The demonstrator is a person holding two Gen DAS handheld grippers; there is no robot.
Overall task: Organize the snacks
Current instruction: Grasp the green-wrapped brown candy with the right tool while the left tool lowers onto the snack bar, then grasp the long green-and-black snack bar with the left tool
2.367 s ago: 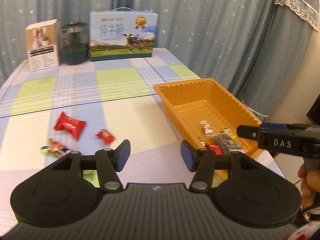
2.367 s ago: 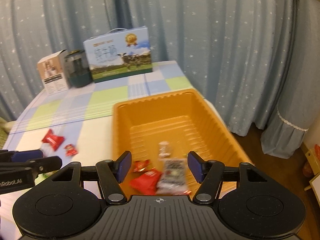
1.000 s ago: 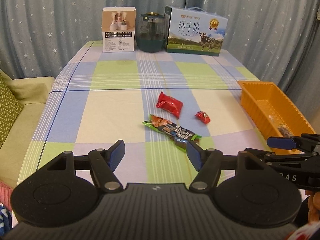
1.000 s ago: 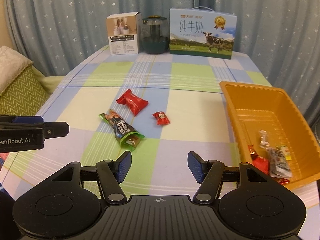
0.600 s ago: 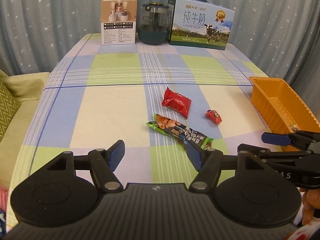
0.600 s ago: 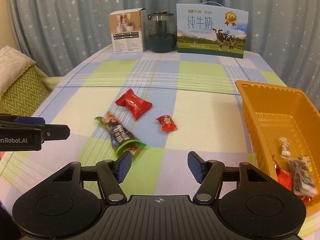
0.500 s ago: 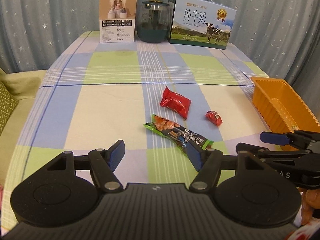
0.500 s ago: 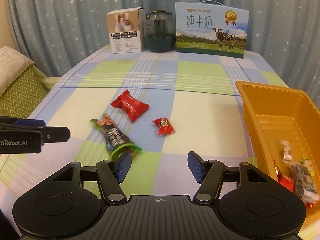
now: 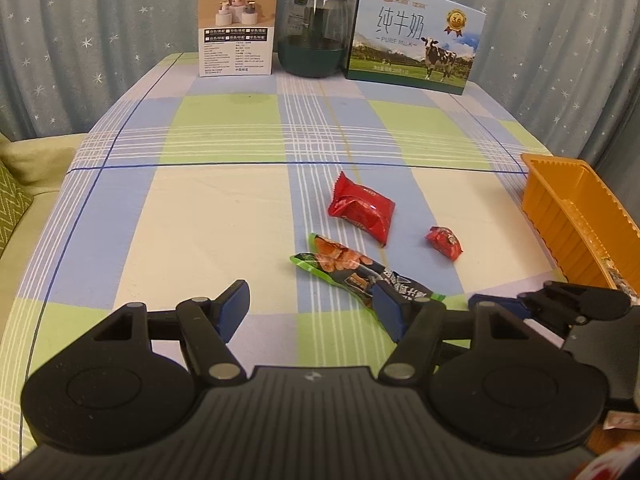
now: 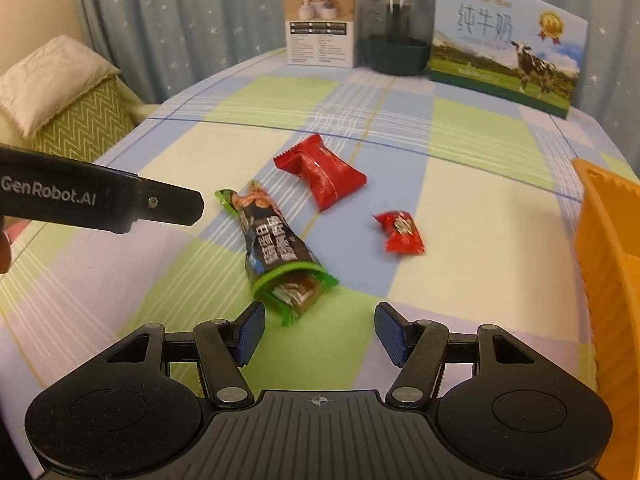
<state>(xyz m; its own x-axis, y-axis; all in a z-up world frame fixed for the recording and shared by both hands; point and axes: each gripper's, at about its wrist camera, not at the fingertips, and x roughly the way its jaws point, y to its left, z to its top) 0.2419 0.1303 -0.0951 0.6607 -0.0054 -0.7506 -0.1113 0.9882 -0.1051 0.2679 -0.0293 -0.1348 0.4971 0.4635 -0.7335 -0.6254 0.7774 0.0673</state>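
Three snacks lie on the checked tablecloth: a long green and black packet [image 9: 360, 274] [image 10: 276, 248], a red pillow packet [image 9: 361, 209] [image 10: 322, 178] and a small red candy [image 9: 445, 242] [image 10: 400, 232]. The orange tray [image 9: 560, 216] [image 10: 604, 240] stands at the right edge. My left gripper [image 9: 310, 306] is open and empty, just short of the long packet. My right gripper [image 10: 320, 330] is open and empty, with the long packet's near end just ahead of its left finger. Each gripper shows in the other's view, the left [image 10: 160, 204] and the right [image 9: 552, 304].
At the table's far edge stand a white product box [image 9: 236, 26] [image 10: 320, 28], a dark green glass jar [image 9: 314, 34] [image 10: 396, 36] and a milk carton box [image 9: 414, 36] [image 10: 508, 44]. A sofa with a pillow [image 10: 52, 80] is to the left. Star-patterned curtains hang behind.
Both grippers have swung from the tray toward the loose snacks and come lower and closer to the long packet. The snacks have not moved.
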